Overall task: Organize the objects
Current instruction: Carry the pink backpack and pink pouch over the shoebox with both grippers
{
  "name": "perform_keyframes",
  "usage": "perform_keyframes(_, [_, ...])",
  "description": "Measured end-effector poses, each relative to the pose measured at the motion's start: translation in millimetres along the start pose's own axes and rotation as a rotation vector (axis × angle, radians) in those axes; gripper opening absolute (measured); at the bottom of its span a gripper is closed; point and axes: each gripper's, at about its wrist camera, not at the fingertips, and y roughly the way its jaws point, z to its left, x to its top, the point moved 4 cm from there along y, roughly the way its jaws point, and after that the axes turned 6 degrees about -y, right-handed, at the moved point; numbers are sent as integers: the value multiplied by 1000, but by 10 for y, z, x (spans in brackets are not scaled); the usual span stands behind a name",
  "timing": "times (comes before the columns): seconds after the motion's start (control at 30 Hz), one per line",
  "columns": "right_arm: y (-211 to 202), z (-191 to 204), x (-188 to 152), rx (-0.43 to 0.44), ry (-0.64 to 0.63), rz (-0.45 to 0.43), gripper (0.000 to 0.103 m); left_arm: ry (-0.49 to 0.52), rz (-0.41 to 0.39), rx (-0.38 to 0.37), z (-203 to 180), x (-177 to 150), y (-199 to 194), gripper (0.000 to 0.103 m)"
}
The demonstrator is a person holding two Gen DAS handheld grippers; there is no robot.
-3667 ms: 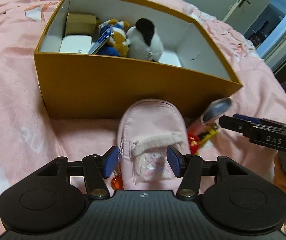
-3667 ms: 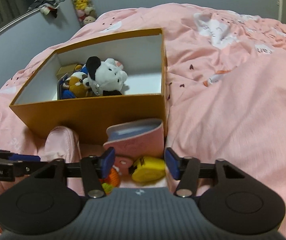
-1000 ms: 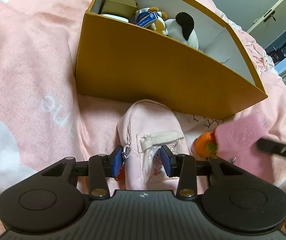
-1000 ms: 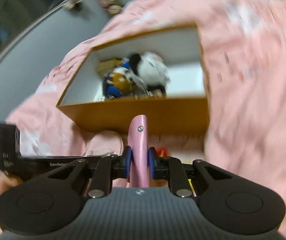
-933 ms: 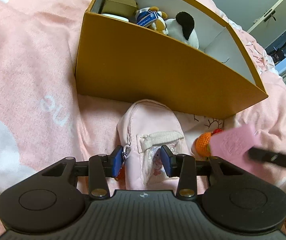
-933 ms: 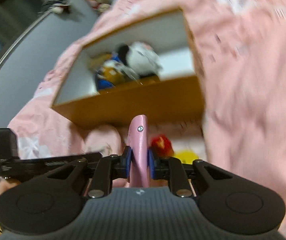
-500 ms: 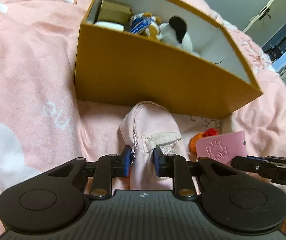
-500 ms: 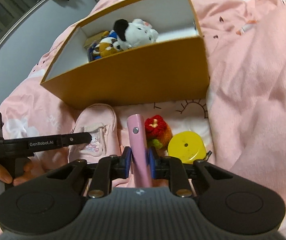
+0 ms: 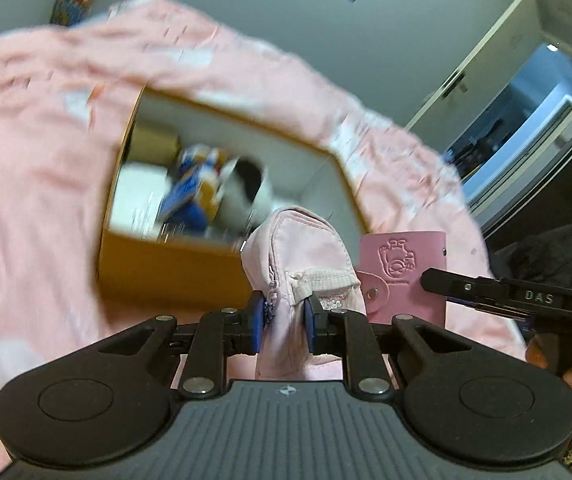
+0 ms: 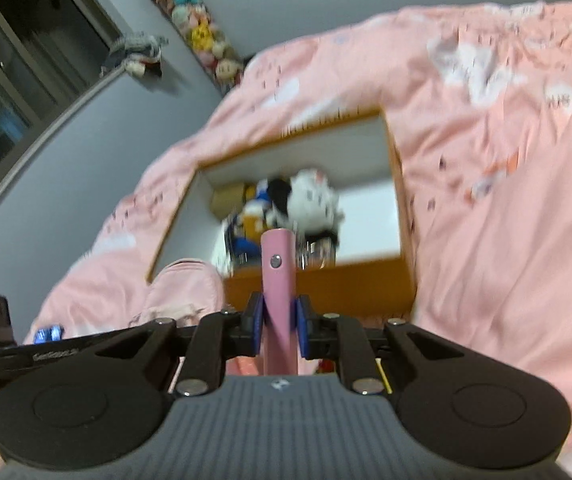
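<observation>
My left gripper (image 9: 284,322) is shut on a pale pink mini backpack pouch (image 9: 300,256) and holds it in the air before the orange box (image 9: 174,272). My right gripper (image 10: 279,326) is shut on a pink card wallet (image 10: 278,280), seen edge-on; its embossed face shows in the left wrist view (image 9: 404,276). The wallet is lifted in front of the orange box (image 10: 326,284). The pouch also shows at the left of the right wrist view (image 10: 184,294). The box holds a black-and-white plush (image 10: 306,204), a blue-orange plush (image 9: 198,188) and small boxes.
The box sits on a pink bedspread (image 10: 506,200). A wardrobe and open doorway (image 9: 526,112) lie to the right of the bed. A window (image 10: 14,80) and a column of hanging plush toys (image 10: 198,36) are on the far wall. Both views are motion-blurred.
Both grippers have risen from the bedspread with their objects. The pouch and wallet now hang in the air level with the box's front wall, and the views tilt up toward the room.
</observation>
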Motion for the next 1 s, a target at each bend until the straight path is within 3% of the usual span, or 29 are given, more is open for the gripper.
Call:
perform_keyframes(0.2, [-59,-13,517,-37,-30,-77,18,24,-77,-55,-188,488,-43,22])
perform_keyframes(0.37, [351,-88,787,-122,-79,-29,18,46,-95,-31,-225,741,173,22])
perform_keyframes(0.57, [916,-311,779,-183,-66,87,18,38,-18,-14,-88,788,531,22])
perform_keyframes(0.83, [491,-300,918,-256,-113,-70,18,-23,135,-39,-168,650,1241,22])
perform_keyframes(1.0, [445,-365,936,-201,-93,-24,18,-14,160,-13,-200,581,1446,22])
